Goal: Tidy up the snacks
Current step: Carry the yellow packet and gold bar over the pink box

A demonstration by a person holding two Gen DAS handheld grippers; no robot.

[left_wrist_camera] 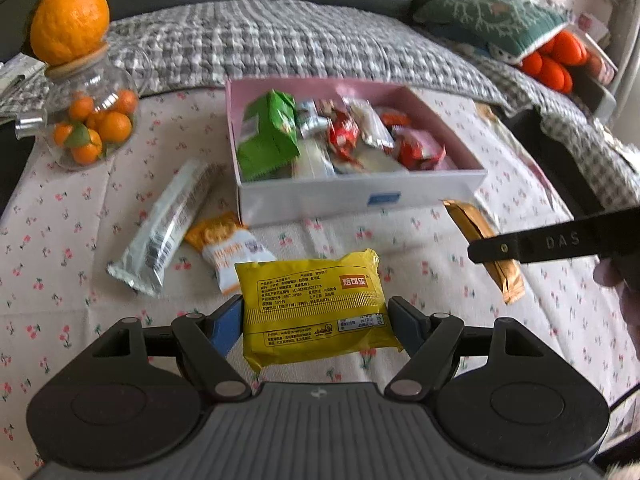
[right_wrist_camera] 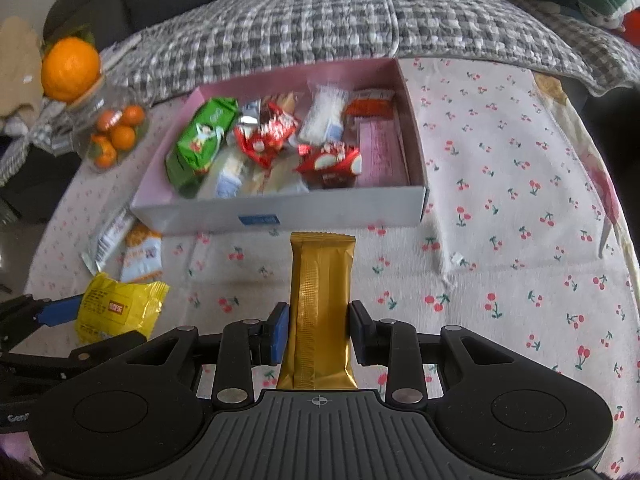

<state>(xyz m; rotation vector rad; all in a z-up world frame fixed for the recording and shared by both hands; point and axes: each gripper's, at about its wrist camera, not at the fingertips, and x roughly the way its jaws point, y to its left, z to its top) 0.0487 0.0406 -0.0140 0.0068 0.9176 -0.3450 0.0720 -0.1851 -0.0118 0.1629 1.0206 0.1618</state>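
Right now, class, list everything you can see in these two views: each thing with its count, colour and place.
box: one, white with pink inside, mid-table, full of snacks
yellow packet: one, in left gripper
gold bar: one, in right gripper
silver pack: one, left of box
orange-white pack: one, beside silver pack
jar: one, glass, holding small oranges, far left
big orange: one, on jar
tablecloth: one, cherry print
left gripper: shut on packet
right gripper: shut on bar

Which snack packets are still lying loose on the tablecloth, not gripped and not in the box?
Two: the long silver wrapper and the orange-and-white packet beside it. The yellow and gold packets are gripped.
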